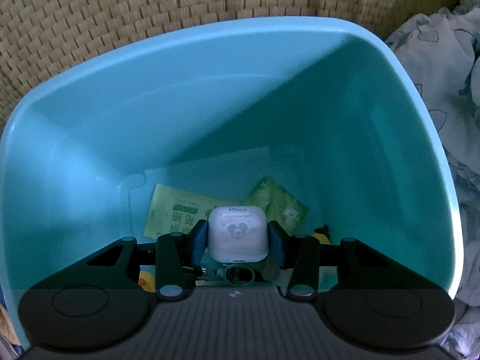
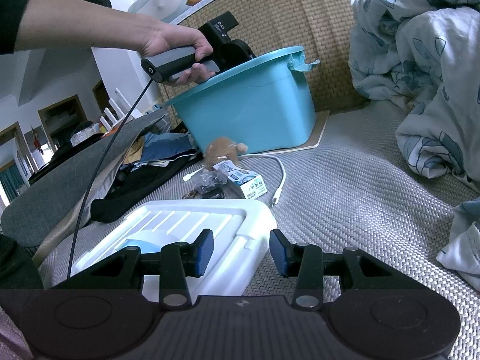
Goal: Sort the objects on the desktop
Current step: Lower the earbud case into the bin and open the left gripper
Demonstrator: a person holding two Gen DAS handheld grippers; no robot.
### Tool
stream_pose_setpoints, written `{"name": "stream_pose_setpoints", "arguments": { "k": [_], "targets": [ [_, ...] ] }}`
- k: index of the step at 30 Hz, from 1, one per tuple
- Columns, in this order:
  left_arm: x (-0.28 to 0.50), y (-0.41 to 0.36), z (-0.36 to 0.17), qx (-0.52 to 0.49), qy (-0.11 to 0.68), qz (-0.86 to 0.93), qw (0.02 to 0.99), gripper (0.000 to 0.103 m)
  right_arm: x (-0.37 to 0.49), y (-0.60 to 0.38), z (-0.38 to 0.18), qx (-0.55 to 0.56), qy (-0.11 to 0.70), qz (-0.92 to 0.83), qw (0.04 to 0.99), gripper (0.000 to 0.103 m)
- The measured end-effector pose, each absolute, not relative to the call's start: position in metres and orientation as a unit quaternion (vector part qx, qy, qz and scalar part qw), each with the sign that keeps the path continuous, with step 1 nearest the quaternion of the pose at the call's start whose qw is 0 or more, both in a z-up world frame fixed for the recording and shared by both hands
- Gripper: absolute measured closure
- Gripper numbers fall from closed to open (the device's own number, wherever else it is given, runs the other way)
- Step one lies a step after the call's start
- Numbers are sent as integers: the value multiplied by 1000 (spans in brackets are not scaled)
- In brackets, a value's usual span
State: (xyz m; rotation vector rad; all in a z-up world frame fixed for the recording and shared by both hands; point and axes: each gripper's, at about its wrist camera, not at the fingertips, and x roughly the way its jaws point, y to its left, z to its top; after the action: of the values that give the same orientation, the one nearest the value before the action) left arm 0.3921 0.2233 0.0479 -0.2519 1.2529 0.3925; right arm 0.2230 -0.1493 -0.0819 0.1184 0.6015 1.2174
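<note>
My left gripper [image 1: 237, 241] is shut on a white earbud case [image 1: 237, 234] printed with Mickey, held low inside the blue bin [image 1: 90, 138]. Green packets [image 1: 177, 213], a yellow toy [image 1: 146, 282] and a small ring-shaped item [image 1: 238, 274] lie on the bin's floor below it. In the right wrist view the same blue bin [image 2: 255, 108] stands at the back with the left hand and gripper body reaching into it. My right gripper [image 2: 241, 253] is open and empty above a white bin lid [image 2: 192, 222].
On the grey woven surface lie a white charging cable [image 2: 280, 177], a brown plush toy [image 2: 223, 151], a small blue-white box [image 2: 246, 180] and a dark plastic bag [image 2: 208, 181]. A crumpled floral quilt [image 2: 420, 75] fills the right. Clothes [image 2: 150, 156] pile at left.
</note>
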Motion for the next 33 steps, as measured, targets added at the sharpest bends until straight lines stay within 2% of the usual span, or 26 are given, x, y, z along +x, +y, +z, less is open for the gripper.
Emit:
{"name": "stream_pose_setpoints", "arguments": {
  "k": [21,33],
  "targets": [
    [390,220,63,-112,575,186,789,56,222,-150,-83,54,279,563,776,56],
    [362,206,114,-82,509,202,833,56,224,-149,-83,55,281,563,775,56]
  ]
}}
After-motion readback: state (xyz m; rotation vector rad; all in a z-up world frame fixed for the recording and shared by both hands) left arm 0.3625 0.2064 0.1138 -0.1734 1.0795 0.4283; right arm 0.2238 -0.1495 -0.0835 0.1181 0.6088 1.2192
